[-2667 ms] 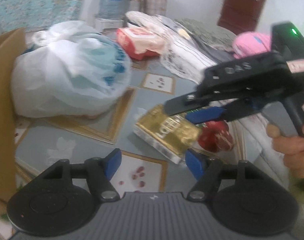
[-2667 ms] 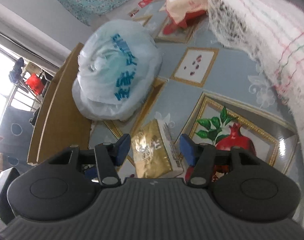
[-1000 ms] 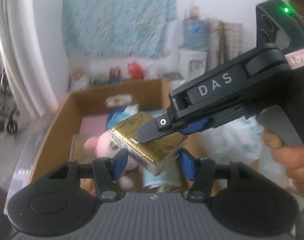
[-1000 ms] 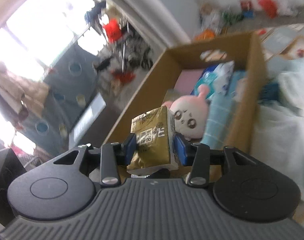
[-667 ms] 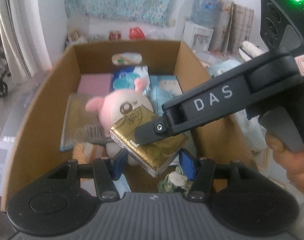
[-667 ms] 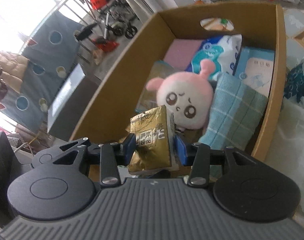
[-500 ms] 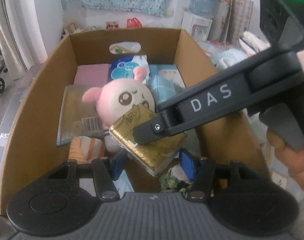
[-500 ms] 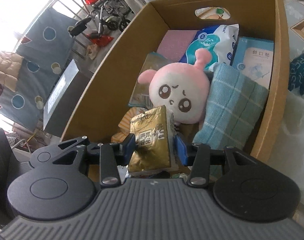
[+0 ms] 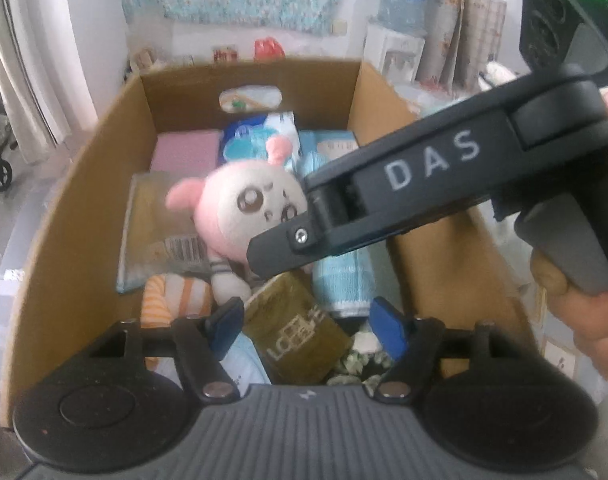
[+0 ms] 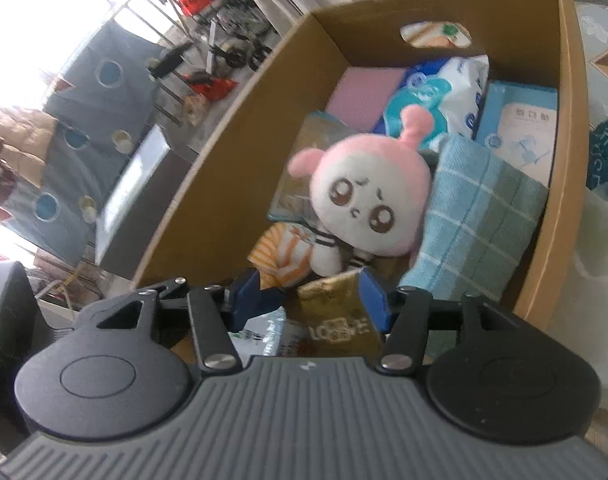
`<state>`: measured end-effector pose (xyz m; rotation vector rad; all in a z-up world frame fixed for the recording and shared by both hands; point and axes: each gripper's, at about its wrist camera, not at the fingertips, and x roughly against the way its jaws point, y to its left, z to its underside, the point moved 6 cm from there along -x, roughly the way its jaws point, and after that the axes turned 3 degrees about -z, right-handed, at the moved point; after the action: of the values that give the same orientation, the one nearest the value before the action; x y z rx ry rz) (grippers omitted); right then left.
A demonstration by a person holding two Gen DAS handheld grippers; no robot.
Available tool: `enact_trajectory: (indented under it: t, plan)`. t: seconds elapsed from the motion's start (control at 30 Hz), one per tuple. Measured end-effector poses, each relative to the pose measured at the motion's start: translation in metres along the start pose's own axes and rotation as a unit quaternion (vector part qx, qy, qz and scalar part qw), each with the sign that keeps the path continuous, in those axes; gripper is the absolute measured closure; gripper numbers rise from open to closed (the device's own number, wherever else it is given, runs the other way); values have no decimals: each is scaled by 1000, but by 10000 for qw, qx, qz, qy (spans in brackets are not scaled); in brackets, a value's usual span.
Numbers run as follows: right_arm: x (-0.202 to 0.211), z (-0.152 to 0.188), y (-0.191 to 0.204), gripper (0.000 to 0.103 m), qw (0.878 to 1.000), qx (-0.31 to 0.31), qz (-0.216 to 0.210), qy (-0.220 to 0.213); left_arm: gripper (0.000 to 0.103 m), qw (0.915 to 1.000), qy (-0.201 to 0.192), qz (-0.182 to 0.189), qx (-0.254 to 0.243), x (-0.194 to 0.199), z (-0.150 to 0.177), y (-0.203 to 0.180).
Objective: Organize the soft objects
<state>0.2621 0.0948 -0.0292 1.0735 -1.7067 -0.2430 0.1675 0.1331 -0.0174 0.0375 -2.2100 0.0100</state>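
Now the left gripper (image 9: 306,326) has just opened, jaws clear of the gold pack (image 9: 296,330), which lies in the cardboard box (image 9: 64,240) below the pink plush (image 9: 244,208); the right gripper (image 10: 312,300) has spread too, releasing it.

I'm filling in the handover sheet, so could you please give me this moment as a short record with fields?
container: cardboard box, open top
just placed: gold packet, lying in the box's near end
left gripper: jaws just opened, pads clear of the packet
right gripper: jaws just opened, packet loose between them
neighbours: pink plush toy, teal checked towel
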Motion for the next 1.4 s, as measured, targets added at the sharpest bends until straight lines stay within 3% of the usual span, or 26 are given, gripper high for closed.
enact_trajectory:
  t: [0.2, 0.27, 0.4, 0.53, 0.7, 0.93, 1.17, 1.4]
  plan:
    - [59, 4, 10, 32, 9911, -36, -828, -1047, 12, 9968, -763, -222, -94, 45, -1, -8]
    - [85, 16, 10, 20, 9825, -39, -1097, -1505, 7, 9945, -1016, -228, -63, 61, 3, -10]
    - [126, 50, -1, 10, 9686, -210, -1295, -2110, 0, 9892, -1455, -137, 43, 90, 15, -17]
    - [156, 88, -12, 5, 9624, -237, -842, -2571, 0, 9851, -1712, 0, 147, 109, 24, -29]
    - [182, 128, -13, 1, 9550, -39, -42, -2965, 0, 9839, -1749, 239, 289, 117, 38, -44]
    - [188, 170, -9, 1, 9470, 328, 1388, -2879, 0, 9837, -1731, -309, 366, 120, 54, -57]
    - [188, 192, -16, 1, 9320, 294, 2251, -2825, 0, 9843, -1730, -269, 228, 125, 70, -72]
    - [193, 205, -17, 1, 9144, 252, 2812, -2902, 0, 9890, -1466, -167, 44, 116, 81, -85]
